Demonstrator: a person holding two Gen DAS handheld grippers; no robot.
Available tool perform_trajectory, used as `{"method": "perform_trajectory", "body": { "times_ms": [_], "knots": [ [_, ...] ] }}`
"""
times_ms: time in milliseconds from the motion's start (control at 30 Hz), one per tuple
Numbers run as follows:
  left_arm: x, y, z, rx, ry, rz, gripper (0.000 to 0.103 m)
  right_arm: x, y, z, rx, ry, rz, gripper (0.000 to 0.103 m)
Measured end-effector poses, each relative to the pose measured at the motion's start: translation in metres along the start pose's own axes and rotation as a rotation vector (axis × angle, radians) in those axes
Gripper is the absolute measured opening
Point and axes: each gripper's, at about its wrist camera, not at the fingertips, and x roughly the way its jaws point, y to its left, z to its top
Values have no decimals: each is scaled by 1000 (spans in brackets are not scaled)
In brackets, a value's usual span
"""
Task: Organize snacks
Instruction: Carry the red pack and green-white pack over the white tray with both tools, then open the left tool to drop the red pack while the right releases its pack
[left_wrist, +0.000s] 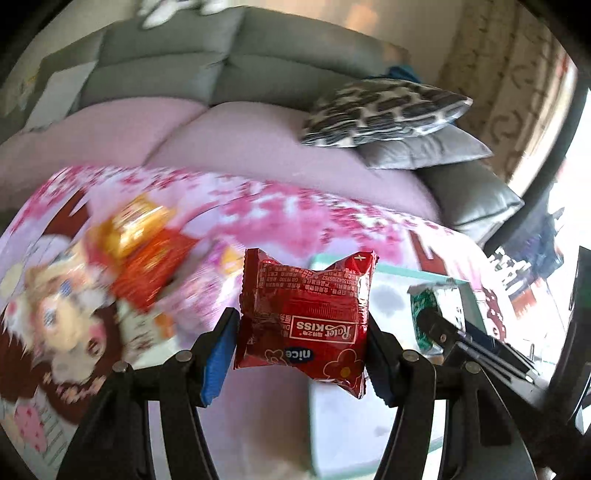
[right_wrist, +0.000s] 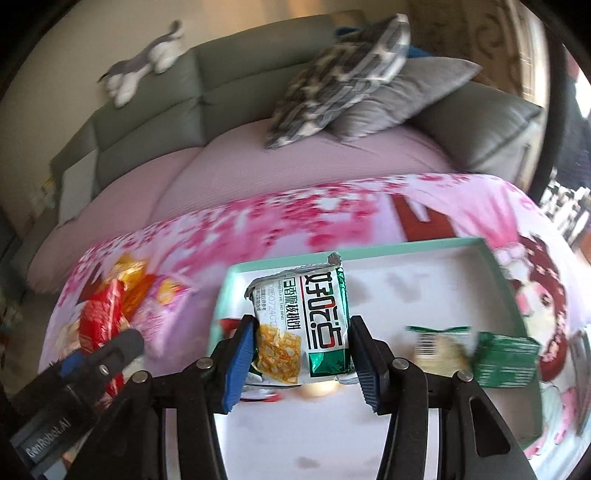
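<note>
A: Pinching the red snack packet (left_wrist: 303, 317) between both blue pads of the left gripper (left_wrist: 301, 350), squeezed at the sides so the puffy middle stays uncrushed. Held up off the tabletop (left_wrist: 280, 218), at the near-left edge of the mint-rimmed tray (left_wrist: 417, 273).

B: And clamped on the green-and-white snack packet (right_wrist: 306, 328) with the right gripper (right_wrist: 301, 354), upright, jagged top seal pointing away. Hanging over the tray's (right_wrist: 369, 251) white floor, likely for setting down inside.

A: Sensible, given two more green packets (right_wrist: 476, 350) lying at the tray's right side, blurred. Probably grouping like with like.

B: Probably. Loose pile of red and gold snacks (right_wrist: 110, 306) left out on the flowered cloth, well apart from the tray, presumably awaiting sorting.

A: Hard to tell whether red belongs in the same tray or elsewhere.

B: Agreed. Only the one tray in sight.
</note>
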Motion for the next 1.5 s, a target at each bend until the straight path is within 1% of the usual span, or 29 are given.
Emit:
{"method": "perform_trajectory", "body": {
  "times_ms": [133,233,300,400,633,733,867,1200,1267,1433,1500],
  "knots": [
    [16,-29,9,72,-3,-34,65,-3,-33,4,73,-12,-66,54],
    [30,-46,10,112,13,-49,65,3,-57,3,141,14,-117,54],
    [41,-54,10,126,30,-54,65,9,-65,1,164,35,-133,54],
    [54,-64,11,137,44,-66,65,15,-76,-2,205,59,-129,54],
    [74,-74,8,137,81,-84,65,19,-77,-5,198,83,-165,54],
    [80,-73,7,127,96,-84,66,25,-77,-5,196,100,-174,54],
    [88,-69,6,98,126,-85,68,25,-74,-5,176,102,-186,54],
    [80,-72,8,80,143,-99,73,26,-73,-3,163,115,-187,54],
    [80,-72,7,76,150,-98,76,26,-72,-3,159,119,-186,54],
    [79,-73,8,68,164,-103,78,26,-72,-3,151,122,-188,62],
    [77,-74,8,67,166,-106,78,26,-71,-3,145,126,-190,63]
  ]
}}
